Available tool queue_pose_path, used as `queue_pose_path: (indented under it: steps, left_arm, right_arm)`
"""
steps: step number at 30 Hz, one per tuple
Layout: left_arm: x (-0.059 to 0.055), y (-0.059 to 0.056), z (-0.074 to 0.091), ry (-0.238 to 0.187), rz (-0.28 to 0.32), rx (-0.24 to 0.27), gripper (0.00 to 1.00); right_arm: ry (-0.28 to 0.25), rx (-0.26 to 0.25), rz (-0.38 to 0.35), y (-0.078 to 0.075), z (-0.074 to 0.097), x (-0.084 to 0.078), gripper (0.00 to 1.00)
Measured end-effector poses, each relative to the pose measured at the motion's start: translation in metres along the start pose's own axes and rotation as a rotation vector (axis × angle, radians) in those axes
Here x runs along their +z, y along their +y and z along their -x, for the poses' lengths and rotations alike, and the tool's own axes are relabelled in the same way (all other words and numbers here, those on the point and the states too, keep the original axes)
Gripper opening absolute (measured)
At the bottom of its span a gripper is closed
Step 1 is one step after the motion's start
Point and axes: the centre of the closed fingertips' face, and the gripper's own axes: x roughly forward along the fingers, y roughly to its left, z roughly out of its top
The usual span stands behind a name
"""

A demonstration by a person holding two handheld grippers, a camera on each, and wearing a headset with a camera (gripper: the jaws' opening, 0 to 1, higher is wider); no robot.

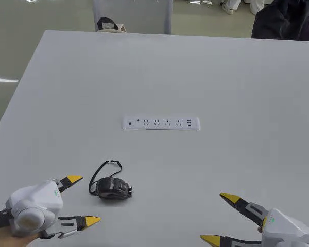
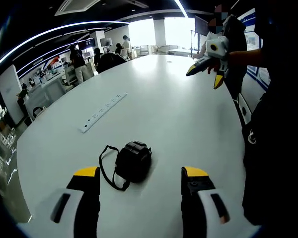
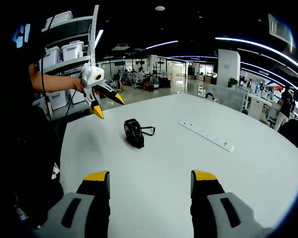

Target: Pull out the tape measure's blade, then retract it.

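Observation:
A black tape measure (image 1: 112, 188) with a black wrist loop (image 1: 105, 169) lies on the white table (image 1: 159, 77), its blade fully in. My left gripper (image 1: 83, 200) stands open just left of it, jaws pointing at it, nothing held. In the left gripper view the tape measure (image 2: 133, 161) sits a short way ahead of my left gripper (image 2: 141, 172). My right gripper (image 1: 220, 217) is open at the table's near right, well apart from the tape measure (image 3: 134, 133) seen further off in the right gripper view, beyond my right gripper (image 3: 150, 175).
A white power strip (image 1: 161, 123) lies across the middle of the table, beyond the tape measure. A chair (image 1: 132, 16) stands at the far edge. Office shelves (image 3: 64, 49) and people fill the background.

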Motion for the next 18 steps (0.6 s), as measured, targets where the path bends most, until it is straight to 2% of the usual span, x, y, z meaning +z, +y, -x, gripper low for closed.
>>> queue_pose_path:
  steps: [10, 18]
  left_arm:
    - [-0.003, 0.005, -0.028, 0.065, -0.117, -0.089, 0.56]
    - [-0.007, 0.010, -0.050, 0.114, -0.199, -0.139, 0.55]
  right_arm:
    - [0.032, 0.103, 0.058, 0.005, -0.034, -0.006, 0.58]
    - [0.045, 0.167, 0.095, 0.011, -0.066, -0.007, 0.53]
